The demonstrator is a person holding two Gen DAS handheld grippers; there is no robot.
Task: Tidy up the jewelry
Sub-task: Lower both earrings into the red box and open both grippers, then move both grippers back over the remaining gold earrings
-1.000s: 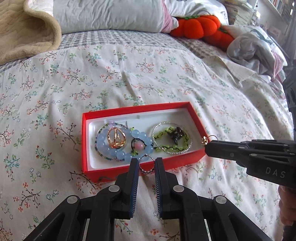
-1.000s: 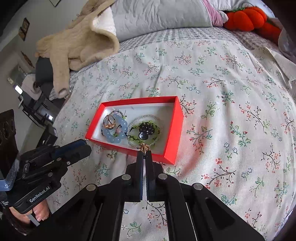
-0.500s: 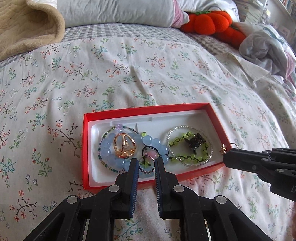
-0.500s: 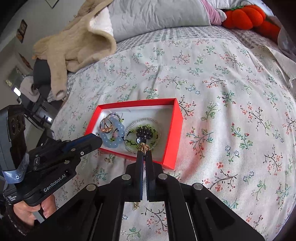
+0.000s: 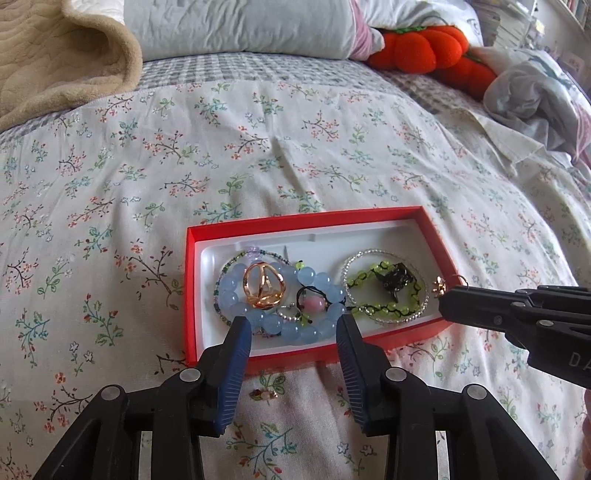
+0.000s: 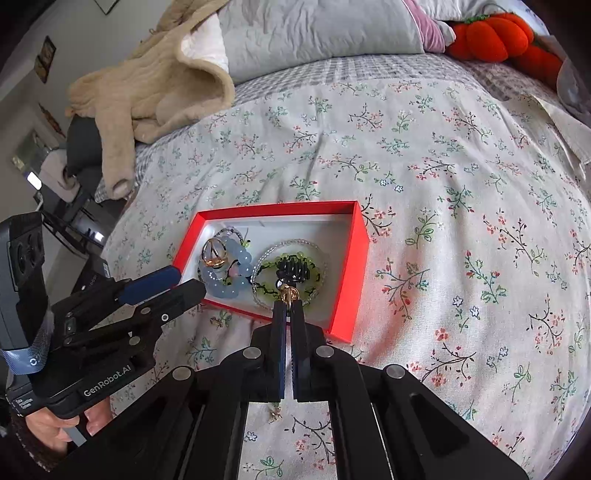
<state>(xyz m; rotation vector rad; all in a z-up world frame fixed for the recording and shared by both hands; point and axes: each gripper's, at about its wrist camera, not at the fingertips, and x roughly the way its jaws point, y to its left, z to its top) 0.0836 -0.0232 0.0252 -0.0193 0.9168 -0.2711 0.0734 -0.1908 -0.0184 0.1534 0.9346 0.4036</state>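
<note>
A beige blanket [image 5: 55, 55], grey pillow [image 5: 240, 26] and orange pumpkin plush [image 5: 424, 48] lie on the floral bedspread [image 5: 258, 155].

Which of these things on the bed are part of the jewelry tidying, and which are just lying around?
Part of the job:
- red box
- blue bead bracelet
- gold ring
- green bead bracelet
- gold earring, pinched in the right claw
- left claw, opening
- small earring outside the box

Just lying about:
- beige blanket
- pillow
- orange plush pumpkin
</note>
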